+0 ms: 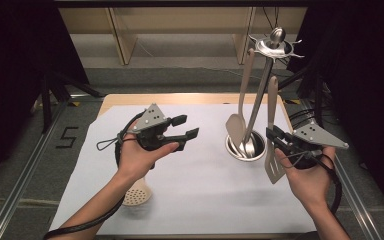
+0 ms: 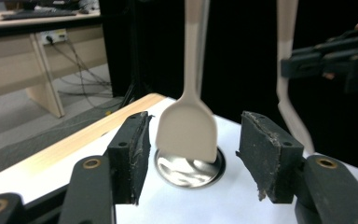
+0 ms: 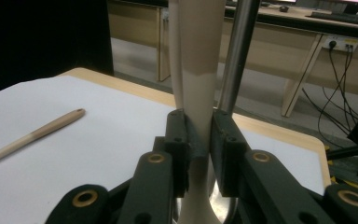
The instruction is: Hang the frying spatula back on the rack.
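- Slip was the main risk: right gripper pinched the slotted turner handle between its fingers, blade hanging below.
- Left gripper stood wide, empty; the swinging blade could knock the rack beside those fingers.

Slotted spatula: matt beige plastic, smooth. Solid spatula: same matt plastic. Rack pole and base: glossy polished metal. Gripper pads: black rubber, rough, worn. Table cover: matt white paper. Table edge: pale wood.
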### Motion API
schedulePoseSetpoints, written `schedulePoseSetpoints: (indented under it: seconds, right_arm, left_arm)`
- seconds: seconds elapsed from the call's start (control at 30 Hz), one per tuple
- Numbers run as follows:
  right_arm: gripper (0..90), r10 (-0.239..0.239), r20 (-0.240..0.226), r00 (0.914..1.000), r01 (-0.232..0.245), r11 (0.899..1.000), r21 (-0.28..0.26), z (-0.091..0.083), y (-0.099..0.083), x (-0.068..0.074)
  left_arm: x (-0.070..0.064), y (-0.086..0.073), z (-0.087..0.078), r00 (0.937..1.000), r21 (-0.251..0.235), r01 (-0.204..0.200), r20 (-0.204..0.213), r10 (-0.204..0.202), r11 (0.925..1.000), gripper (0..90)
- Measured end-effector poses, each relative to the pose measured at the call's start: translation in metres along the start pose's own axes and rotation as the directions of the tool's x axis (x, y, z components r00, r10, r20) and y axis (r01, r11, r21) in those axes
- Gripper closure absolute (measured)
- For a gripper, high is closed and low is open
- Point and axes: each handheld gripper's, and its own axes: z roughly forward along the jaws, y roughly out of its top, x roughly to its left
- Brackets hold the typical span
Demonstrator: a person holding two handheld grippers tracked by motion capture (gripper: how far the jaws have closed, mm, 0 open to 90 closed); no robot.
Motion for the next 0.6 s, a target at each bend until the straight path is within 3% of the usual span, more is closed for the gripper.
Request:
schedulePoseSetpoints:
  seconds: [0.17, 0.23, 0.33, 0.43, 0.6]
  right_arm:
    - [79.0, -0.006, -0.021, 0.9998, 0.006, 1.0, 0.002, 0.003, -0.001, 0.008]
    - [79.0, 0.011, -0.039, 0.9992, -0.011, 1.0, 0.006, 0.004, -0.001, 0.012]
    - [79.0, -0.021, -0.033, 0.9992, 0.021, 1.0, -0.004, 0.006, -0.001, 0.015]
    - [79.0, -0.011, -0.052, 0.9986, 0.012, 1.0, 0.003, 0.006, -0.001, 0.021]
    - [79.0, -0.007, -0.068, 0.9976, 0.007, 1.0, 0.004, 0.006, 0.001, 0.027]
  left_arm:
    - [-0.02, 0.017, 0.018, 0.9971, -0.011, -0.044, 0.062, 0.045, 0.999, 42.4]
    - [-0.029, 0.025, 0.028, 0.9944, -0.012, -0.059, 0.088, 0.06, 0.9982, 42.5]
    - [-0.04, 0.038, 0.042, 0.9897, -0.015, -0.088, 0.112, 0.089, 0.996, 42.8]
    - [-0.049, 0.049, 0.057, 0.9839, -0.009, -0.107, 0.143, 0.107, 0.9942, 43.6]
    - [-0.059, 0.06, 0.08, 0.9766, -0.015, -0.096, 0.192, 0.097, 0.9953, 47.6]
